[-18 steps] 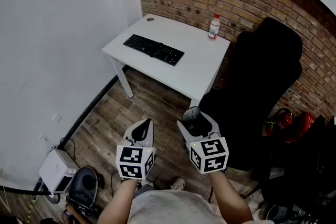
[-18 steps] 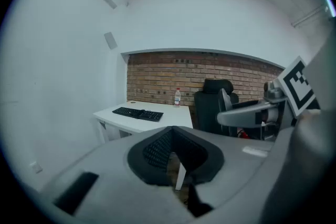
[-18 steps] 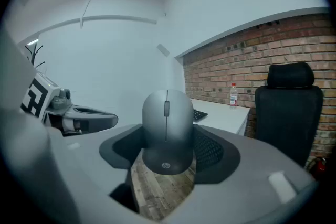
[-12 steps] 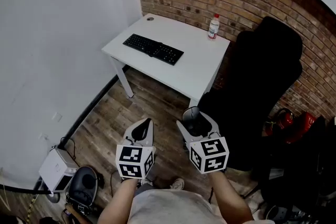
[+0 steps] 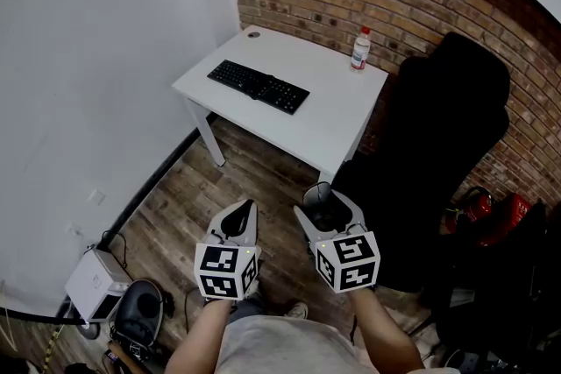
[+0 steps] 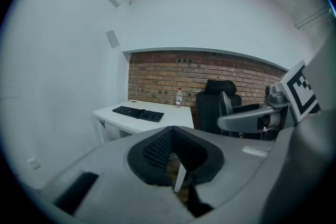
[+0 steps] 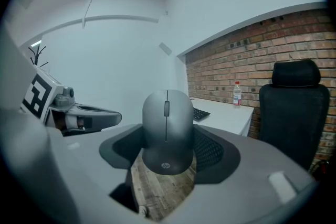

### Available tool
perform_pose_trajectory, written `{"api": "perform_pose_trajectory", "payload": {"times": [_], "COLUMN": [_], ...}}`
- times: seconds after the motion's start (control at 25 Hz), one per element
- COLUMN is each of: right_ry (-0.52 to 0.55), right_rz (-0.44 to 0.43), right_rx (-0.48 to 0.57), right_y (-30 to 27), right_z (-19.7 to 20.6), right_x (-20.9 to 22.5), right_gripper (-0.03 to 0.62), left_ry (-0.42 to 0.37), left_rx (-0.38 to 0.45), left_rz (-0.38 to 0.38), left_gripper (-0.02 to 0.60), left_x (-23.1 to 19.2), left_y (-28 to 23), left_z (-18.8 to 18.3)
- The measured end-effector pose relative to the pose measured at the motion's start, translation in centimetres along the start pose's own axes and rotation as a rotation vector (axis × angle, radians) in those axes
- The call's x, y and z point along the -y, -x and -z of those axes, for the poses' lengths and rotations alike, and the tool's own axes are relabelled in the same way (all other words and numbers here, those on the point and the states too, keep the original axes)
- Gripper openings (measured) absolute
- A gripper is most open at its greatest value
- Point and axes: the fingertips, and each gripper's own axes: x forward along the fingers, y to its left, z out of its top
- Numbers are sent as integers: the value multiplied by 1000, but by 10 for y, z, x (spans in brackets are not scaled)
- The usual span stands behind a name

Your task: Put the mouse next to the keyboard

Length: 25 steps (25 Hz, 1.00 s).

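A grey mouse [image 7: 167, 131] sits upright between the jaws of my right gripper [image 7: 167, 162], which is shut on it. In the head view the mouse [image 5: 322, 202] shows as a dark lump in the right gripper [image 5: 324, 208], held over the wooden floor in front of me. My left gripper [image 5: 242, 209] hangs beside it, jaws together and empty; in its own view the left gripper [image 6: 176, 161] has only a thin slit between the pads. The black keyboard [image 5: 259, 86] lies on the white table [image 5: 337, 123] well ahead of both grippers.
A water bottle [image 5: 359, 47] stands at the table's far edge by the brick wall. A black office chair [image 5: 438, 144] stands right of the table, close to my right gripper. A small round thing [image 5: 253, 34] lies at the table's back left corner. Boxes and gear [image 5: 98, 283] sit on the floor at lower left.
The head view has shifted slightly, so table and chair sit a little further right. Both grippers keep the same pose, the right one still holding the mouse.
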Motion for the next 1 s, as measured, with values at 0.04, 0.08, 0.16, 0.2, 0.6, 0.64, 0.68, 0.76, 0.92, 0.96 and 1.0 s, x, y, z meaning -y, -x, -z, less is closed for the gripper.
{"api": "perform_pose_trajectory", "payload": {"times": [0.04,0.08,0.16,0.2,0.6,0.64,0.68,0.76,0.92,0.96,1.0], "right_ry": [1,1,0,-2,-17,-22,-27,-35,-55,-62,-70], "right_rz": [-1,-1,0,0,38,45,54,72,107,116,125], "right_rx": [-3,-6,-10,-12,-37,-41,-44,-49,-55,-57,-59], "right_y": [-3,-7,-18,-24,-124,-135,-146,-165,-199,-207,-215], "right_z": [0,-1,-2,-4,-22,-25,-28,-34,-43,-45,-47], "right_x": [0,0,2,3,2,1,1,1,2,3,4], "right_gripper": [298,298,299,298,298,299,298,298,298,298,298], "left_ry": [3,6,12,14,29,29,26,19,5,2,-1], "left_rx": [-1,-2,-4,-6,-11,-15,-18,-20,-20,-20,-22], "left_rz": [1,2,5,7,60,70,81,104,144,156,167], "left_gripper": [-6,-6,-6,-6,-6,-6,-6,-6,-6,-6,-6], "left_x": [-3,-5,-12,-17,-101,-110,-118,-134,-162,-167,-173], "left_y": [-2,-5,-12,-17,-85,-93,-101,-116,-142,-149,-155], "left_z": [0,0,-1,-2,-18,-20,-23,-29,-42,-45,-47]}}
